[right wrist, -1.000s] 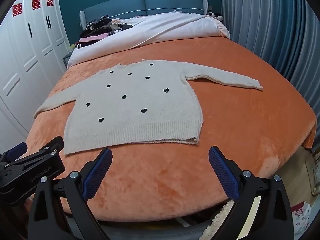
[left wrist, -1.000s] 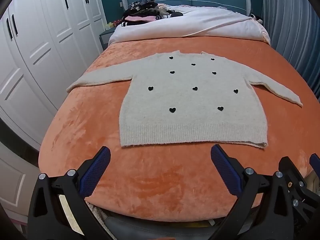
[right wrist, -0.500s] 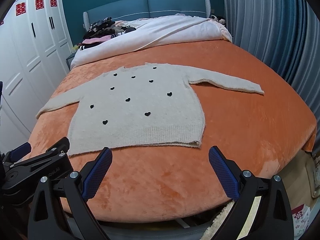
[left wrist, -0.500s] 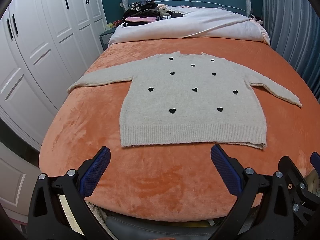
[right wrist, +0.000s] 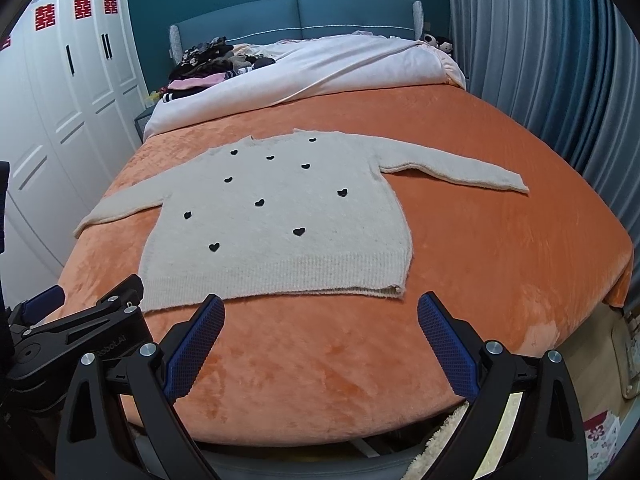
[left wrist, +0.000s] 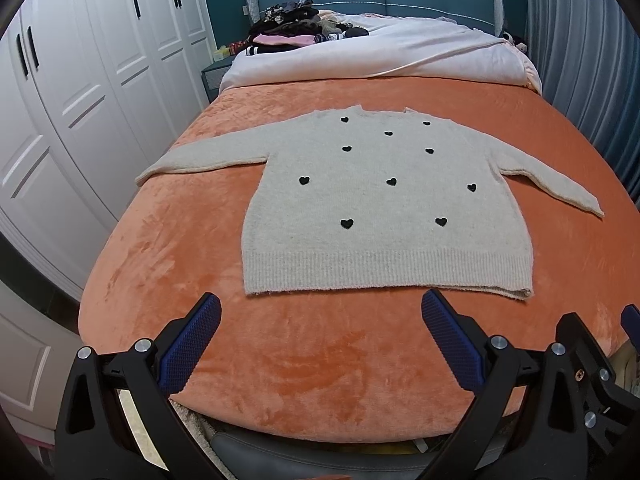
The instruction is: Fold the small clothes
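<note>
A small beige knit sweater (left wrist: 384, 204) with black hearts lies flat, face up, on the orange bedspread (left wrist: 320, 360), both sleeves spread out to the sides. It also shows in the right wrist view (right wrist: 280, 220). My left gripper (left wrist: 320, 312) is open and empty, hovering over the bed's near edge just short of the sweater's hem. My right gripper (right wrist: 320, 312) is open and empty, near the hem's right corner (right wrist: 394, 290). The left gripper's body shows at the left of the right wrist view (right wrist: 80, 328).
A white duvet (left wrist: 380, 56) and a pile of dark clothes (left wrist: 292, 28) lie at the head of the bed. White wardrobes (left wrist: 80, 80) stand on the left, blue curtains (right wrist: 560, 60) on the right. The bed's foot edge is right below the grippers.
The right gripper has risen and tilted slightly, so the sweater sits lower in its view. The left gripper has barely moved. Both stay open.
</note>
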Motion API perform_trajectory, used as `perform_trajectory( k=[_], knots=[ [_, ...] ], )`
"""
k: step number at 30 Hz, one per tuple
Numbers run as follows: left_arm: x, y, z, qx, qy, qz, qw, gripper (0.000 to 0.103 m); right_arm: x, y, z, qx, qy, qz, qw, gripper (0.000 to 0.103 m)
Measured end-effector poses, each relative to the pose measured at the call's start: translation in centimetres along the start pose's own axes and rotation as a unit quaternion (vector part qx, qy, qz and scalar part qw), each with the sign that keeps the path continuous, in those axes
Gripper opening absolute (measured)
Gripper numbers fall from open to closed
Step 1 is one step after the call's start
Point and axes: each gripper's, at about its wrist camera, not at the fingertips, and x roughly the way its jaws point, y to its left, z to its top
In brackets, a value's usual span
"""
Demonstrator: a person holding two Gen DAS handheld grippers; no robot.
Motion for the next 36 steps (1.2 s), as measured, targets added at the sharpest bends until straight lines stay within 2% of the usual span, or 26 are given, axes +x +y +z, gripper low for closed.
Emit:
perform_trajectory(
  k=[22, 36],
  knots=[
    [-0.2, 0.2, 0.1, 0.000, 0.000, 0.001, 1.0000, 0.098, 0.1, 0.1, 0.0, -0.001, 0.000, 0.000, 1.000, 0.096],
    [2.1, -0.7, 0.5, 0.003, 0.021, 0.012, 0.9997, 0.098, 2.9, -0.4, 0.6, 0.006, 0.025, -0.001, 1.000, 0.096]
  ],
)
